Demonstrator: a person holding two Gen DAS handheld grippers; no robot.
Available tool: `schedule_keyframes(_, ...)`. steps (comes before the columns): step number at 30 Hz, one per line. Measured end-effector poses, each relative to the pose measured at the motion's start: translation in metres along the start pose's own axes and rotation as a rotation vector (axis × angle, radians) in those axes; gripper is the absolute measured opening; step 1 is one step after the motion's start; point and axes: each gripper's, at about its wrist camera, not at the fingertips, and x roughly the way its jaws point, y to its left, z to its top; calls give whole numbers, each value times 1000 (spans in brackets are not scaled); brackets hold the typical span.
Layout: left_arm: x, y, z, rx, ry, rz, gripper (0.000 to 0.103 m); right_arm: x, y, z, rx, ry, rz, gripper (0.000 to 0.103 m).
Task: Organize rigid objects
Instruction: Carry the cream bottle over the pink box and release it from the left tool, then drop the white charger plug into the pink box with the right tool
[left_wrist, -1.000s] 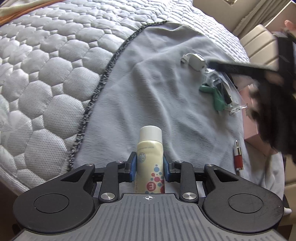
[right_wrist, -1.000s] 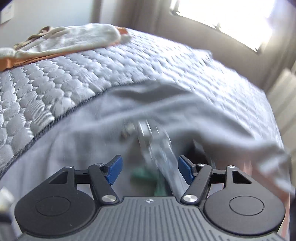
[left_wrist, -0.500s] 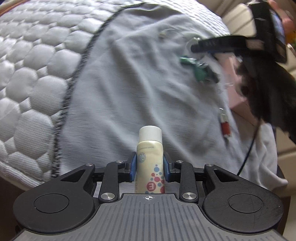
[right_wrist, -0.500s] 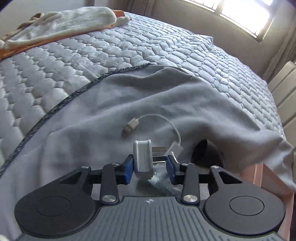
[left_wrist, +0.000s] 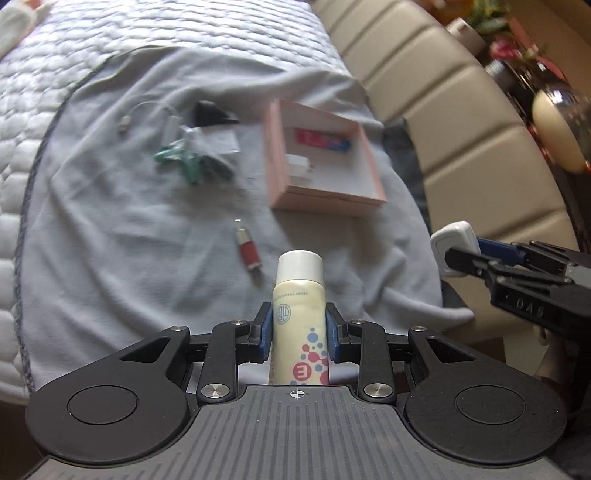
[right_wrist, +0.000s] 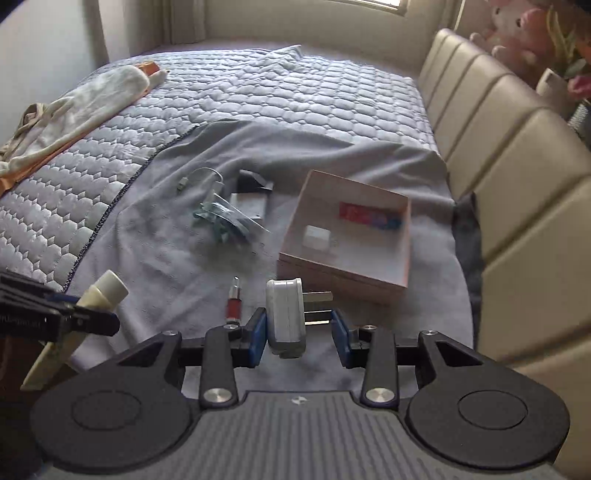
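Right gripper grips a white plug adapter, prongs pointing right — the open pink box lies just ahead, slightly right. Left gripper clamps an upright cream bottle, farther from the box.

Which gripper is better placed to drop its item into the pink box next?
Right, probably. The right gripper, holding the white charger plug, sits just short of the pink box. The left gripper holds the cream bottle farther back, beyond the red connector.
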Motion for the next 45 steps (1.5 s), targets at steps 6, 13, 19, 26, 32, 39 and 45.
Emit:
schedule_keyframes(6,9,-45,22,72,33,-67,32,-13,-25,-47,56,3,-91,37)
schedule_keyframes(13,7,-110,109,179,-118,-56,32,-25,-56,-68,126,-43,-108,37)
schedule_keyframes(19,41,-142,190,138,-200,3,31,-33,-63,-68,108,-104,-115,37)
schedule_keyframes(26,44,-121,176,96,-247,-43,31,-22,-74,-72,164,-88,-97,37)
schedule_keyframes(32,49,-73,143,-9,-204,53,31,0,-66,-60,137,-74,-71,37)
schedule_keyframes(39,44,-37,105,-51,-150,138,31,18,-63,4,76,-135,-32,37)
schedule_keyframes(45,45,-29,94,-40,-109,217,31,8,-79,84,109,-341,-13,51)
